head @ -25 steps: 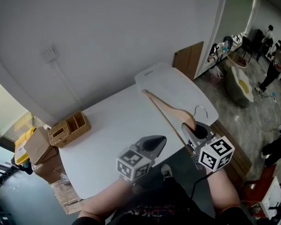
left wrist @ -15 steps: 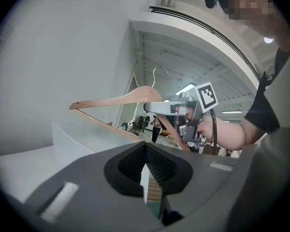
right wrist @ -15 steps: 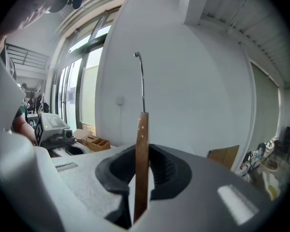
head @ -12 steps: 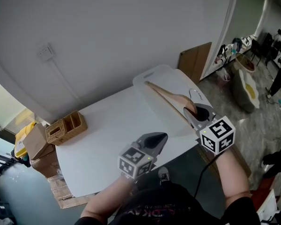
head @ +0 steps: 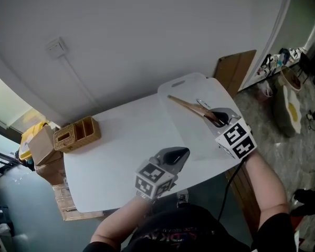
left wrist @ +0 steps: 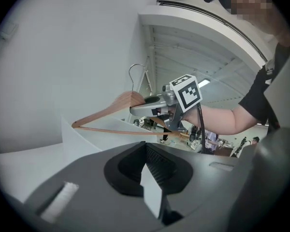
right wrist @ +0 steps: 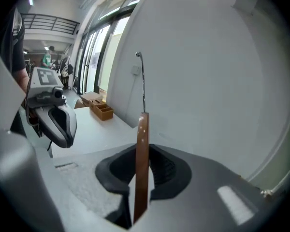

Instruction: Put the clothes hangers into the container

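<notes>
A wooden clothes hanger with a metal hook hangs over the white container at the table's far right end. My right gripper is shut on the hanger's thick middle. In the right gripper view the hanger stands edge-on between the jaws, its hook pointing up. My left gripper hovers over the white table's near edge, shut with nothing in it. From the left gripper view, the hanger and the right gripper show above the container's wall.
A wicker organiser stands at the table's left end, with cardboard boxes on the floor beside it. A wooden board leans against the wall behind the container. Several people stand far off at the right.
My right gripper has carried the hanger away from the table's near edge to a spot over the container. The left gripper has stayed about where it was.
</notes>
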`<state>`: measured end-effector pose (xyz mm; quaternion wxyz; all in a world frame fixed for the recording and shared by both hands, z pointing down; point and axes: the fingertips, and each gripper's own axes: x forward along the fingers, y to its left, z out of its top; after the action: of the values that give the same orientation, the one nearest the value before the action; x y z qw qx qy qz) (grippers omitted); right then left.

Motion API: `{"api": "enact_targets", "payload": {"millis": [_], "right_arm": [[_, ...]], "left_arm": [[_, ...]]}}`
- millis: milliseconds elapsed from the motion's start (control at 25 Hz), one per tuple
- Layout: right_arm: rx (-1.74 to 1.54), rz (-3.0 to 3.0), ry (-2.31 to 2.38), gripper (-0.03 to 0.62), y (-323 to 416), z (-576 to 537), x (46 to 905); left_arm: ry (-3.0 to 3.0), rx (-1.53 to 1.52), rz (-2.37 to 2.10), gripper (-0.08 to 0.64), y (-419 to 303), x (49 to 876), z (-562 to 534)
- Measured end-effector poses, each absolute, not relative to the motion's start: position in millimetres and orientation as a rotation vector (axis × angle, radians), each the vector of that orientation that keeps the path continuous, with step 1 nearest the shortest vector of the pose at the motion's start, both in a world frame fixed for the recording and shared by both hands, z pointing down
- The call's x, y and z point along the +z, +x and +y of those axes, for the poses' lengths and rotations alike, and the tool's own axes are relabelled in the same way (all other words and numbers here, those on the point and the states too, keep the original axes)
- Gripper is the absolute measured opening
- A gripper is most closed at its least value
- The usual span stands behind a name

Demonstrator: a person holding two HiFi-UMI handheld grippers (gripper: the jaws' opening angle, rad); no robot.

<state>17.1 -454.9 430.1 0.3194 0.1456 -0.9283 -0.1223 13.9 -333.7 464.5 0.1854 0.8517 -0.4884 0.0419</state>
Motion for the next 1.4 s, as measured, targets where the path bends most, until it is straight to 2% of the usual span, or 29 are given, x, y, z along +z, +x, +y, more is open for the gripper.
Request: {"api": "enact_targets", "payload": {"millis": [720,1400], "right_arm": [[-0.584,-2.099,0.036,0.055,-42,-494,541],[-0.7,-2.018,0.023,0.057,-51,-485,571]], "left_arm": [[2.225,0.168,-1.499,0.005,-22,494,-351],[2.196,0.16,-1.512,0.006,-30,503,-343]]}}
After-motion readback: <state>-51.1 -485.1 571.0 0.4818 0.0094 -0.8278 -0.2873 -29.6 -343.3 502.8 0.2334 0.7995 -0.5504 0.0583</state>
